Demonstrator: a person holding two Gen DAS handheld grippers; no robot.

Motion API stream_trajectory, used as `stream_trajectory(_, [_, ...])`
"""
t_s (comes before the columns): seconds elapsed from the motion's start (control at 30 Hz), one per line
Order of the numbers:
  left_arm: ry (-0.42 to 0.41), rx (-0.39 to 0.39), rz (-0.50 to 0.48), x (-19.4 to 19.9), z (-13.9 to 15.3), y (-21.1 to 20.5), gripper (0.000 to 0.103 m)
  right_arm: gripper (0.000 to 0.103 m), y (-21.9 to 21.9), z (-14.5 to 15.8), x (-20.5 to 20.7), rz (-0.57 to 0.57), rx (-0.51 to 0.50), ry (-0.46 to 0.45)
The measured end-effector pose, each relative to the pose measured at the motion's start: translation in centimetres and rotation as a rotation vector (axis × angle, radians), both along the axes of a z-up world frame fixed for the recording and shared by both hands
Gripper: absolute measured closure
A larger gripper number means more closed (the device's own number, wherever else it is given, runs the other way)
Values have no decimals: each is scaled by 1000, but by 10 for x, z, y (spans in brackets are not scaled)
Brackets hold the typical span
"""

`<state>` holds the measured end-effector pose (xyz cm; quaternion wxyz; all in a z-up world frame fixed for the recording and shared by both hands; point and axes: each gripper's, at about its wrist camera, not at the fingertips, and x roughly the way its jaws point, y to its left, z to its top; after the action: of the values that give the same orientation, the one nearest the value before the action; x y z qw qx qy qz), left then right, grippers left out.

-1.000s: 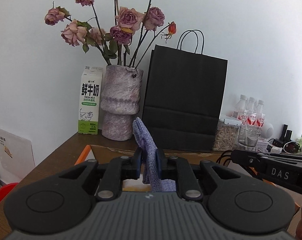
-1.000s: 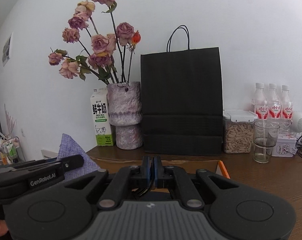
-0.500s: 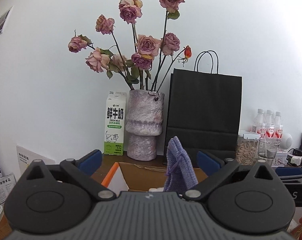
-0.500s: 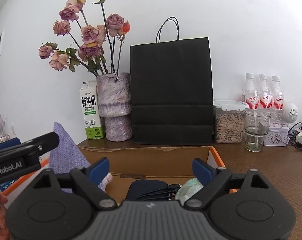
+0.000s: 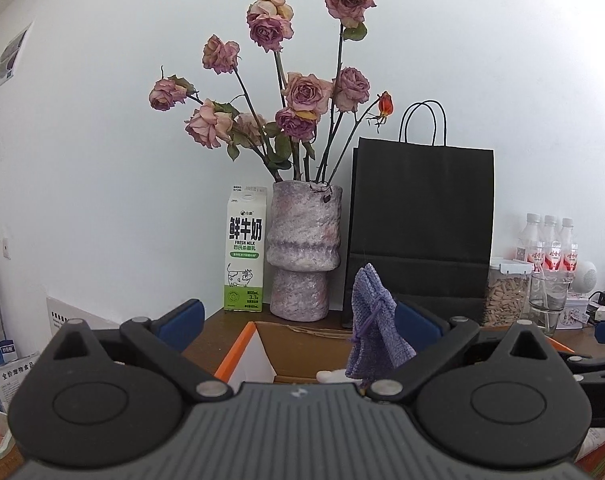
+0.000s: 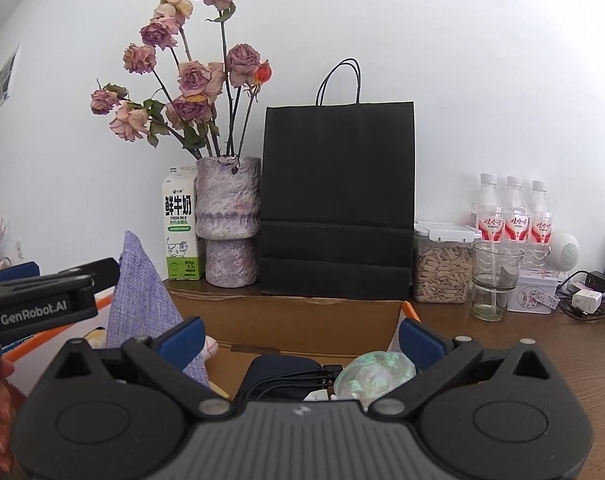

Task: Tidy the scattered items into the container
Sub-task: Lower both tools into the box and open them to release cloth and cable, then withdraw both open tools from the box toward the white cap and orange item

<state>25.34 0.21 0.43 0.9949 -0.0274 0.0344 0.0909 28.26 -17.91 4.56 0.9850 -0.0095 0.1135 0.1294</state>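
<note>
Both hand-held grippers (image 5: pixel 298 322) (image 6: pixel 300 338) opened, releasing pouch (image 5: pixel 372 336).

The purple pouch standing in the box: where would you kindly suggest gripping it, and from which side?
Grip the purple pouch at its gathered neck, just above the drawstring knot, coming level from the front. It stands upright in the cardboard box and narrows toward the top, so that pinched part probably fits between the jaws better than the wide, slack body.

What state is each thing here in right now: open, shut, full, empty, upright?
Left claw: open, just released.
Right claw: open, nothing gripped.
Purple pouch: upright in the box, drawstring tied.
Cardboard box: open, partly filled.
Black paper bag: upright.
Glass: upright.
Seed jar: lidded, nearly full.
Milk carton: upright, closed.
</note>
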Motion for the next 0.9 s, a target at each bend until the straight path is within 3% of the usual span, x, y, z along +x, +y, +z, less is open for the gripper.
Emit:
stream_trajectory(0.37, [-23,14,20,-34,-3,2,0,0,-15,7,-27,-31,16,-69])
stream_trajectory(0.9, [39,52,-14,-80,-14,-4,0,0,-31,-13,-77,-33,-32,-1])
